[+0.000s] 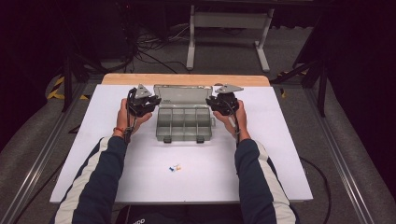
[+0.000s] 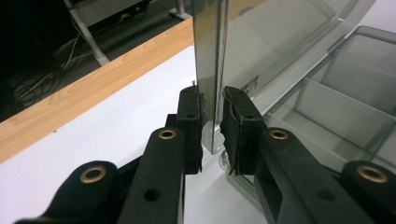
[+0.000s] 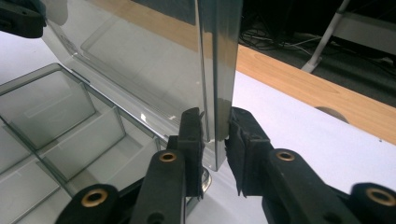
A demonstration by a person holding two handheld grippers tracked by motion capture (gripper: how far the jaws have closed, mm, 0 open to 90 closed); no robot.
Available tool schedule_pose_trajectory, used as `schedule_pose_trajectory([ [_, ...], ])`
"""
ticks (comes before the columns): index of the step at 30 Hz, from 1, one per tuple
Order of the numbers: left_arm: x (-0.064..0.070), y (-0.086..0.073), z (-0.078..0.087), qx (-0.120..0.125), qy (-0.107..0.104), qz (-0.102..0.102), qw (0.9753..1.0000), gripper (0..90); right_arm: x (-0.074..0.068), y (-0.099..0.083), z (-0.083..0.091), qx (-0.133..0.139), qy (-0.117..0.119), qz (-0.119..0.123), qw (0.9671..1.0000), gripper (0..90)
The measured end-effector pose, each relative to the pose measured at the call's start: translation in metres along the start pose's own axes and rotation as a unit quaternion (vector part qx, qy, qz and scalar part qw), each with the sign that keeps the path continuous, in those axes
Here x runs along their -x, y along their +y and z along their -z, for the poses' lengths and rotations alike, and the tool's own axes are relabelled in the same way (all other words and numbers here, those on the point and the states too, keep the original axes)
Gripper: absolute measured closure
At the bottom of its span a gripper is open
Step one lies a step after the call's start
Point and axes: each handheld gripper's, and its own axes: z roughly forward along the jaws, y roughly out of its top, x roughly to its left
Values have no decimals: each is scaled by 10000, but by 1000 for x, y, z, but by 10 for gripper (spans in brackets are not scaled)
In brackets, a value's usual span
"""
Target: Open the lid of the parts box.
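Because the clear lid of the organiser box stands raised behind its tray, I have a gripper at each of its side edges so it can be swung evenly rather than twisted from one corner. On my left, the left gripper has its jaws straddling the lid's left edge; in the left gripper view one pad seems to touch the plastic while the other stands just off it, so I judge the jaws slightly spread, not yet clamping. That edge is a thin, smooth, smoky-transparent wall, hard and glossy, likely slippery under the black rubbery pads.

Between the hands, the box sits on the white table near the far wooden strip, its tray split by thin upright dividers into rectangular compartments, all bare as far as I can tell. A few small coloured bits lie loose on the table, well apart from the box, toward me.

On my right, the right gripper mirrors the hold on the lid's right edge, and its pads look pressed onto the plastic from both sides.
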Motion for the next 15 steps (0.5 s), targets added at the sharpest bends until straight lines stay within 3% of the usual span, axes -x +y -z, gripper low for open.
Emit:
schedule_pose_trajectory([
  [5,1,1,-1,-30,46,19,10000,771,-3,1,-3,-40,-160,-8,9999,770],
  [15,0,-4,-15,-235,218,140,9994,775,-3,-1,-11,117,-365,-293,9988,769],
])
